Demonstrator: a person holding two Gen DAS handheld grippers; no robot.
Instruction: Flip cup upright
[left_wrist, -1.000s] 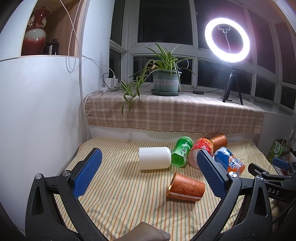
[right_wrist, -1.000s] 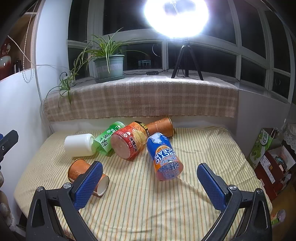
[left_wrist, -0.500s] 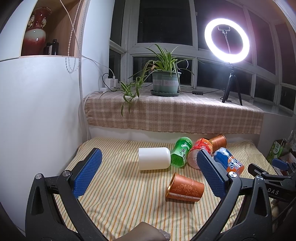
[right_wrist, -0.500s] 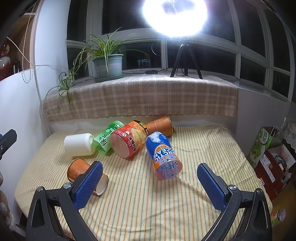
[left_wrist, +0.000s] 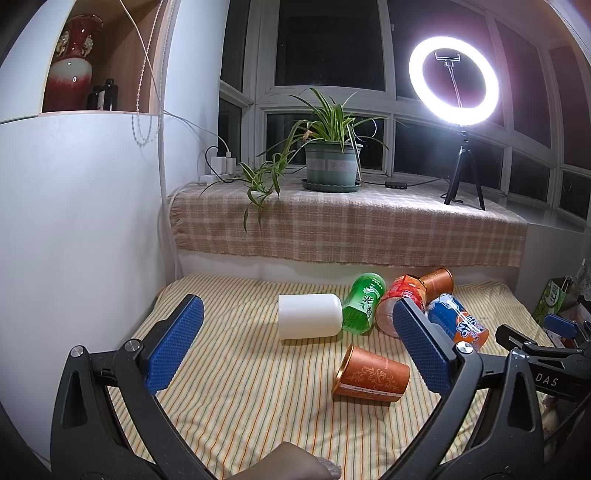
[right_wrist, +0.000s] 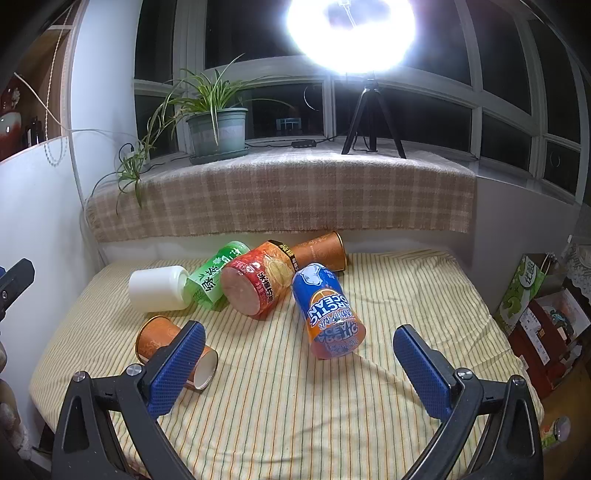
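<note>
- Near the white cup (left_wrist: 309, 320), six containers lie on their sides on the striped bed cover (left_wrist: 236, 398): two brown paper cups, one white cup, one green can, one red-orange tub and one blue-and-orange can.
- Just in front of the white cup and slightly to its right lies the nearer brown cup (left_wrist: 371, 376), apart from the rest, its rim pointing left in the left wrist view.
- Touching the white cup's right end is the green can (left_wrist: 362, 303); the red-orange tub (right_wrist: 258, 282) lies against the can, the blue-and-orange can (right_wrist: 330, 310) sits beside the tub, and the second brown cup (right_wrist: 321, 251) lies behind them by the back wall.
- Left of the white cup, the cover runs bare to the white cabinet wall (left_wrist: 74, 229); in front of it a wide striped stretch reaches the near edge of the bed.
- Far right of the white cup, beyond the blue-and-orange can, the cover is bare up to the bed's right edge, with boxes (right_wrist: 539, 321) on the floor past it.
- Left tongs (left_wrist: 295, 349) are spread wide and hold nothing, hanging over the near part of the bed, in front of the white cup.
- Right tongs (right_wrist: 295, 363) are likewise spread wide and empty; the left pad (right_wrist: 177, 365) overlaps the nearer brown cup in the right wrist view, but I cannot tell whether they touch.
- One potted plant (left_wrist: 332, 162) and one ring light (left_wrist: 453, 81) stand on the checked sill behind the white cup.
</note>
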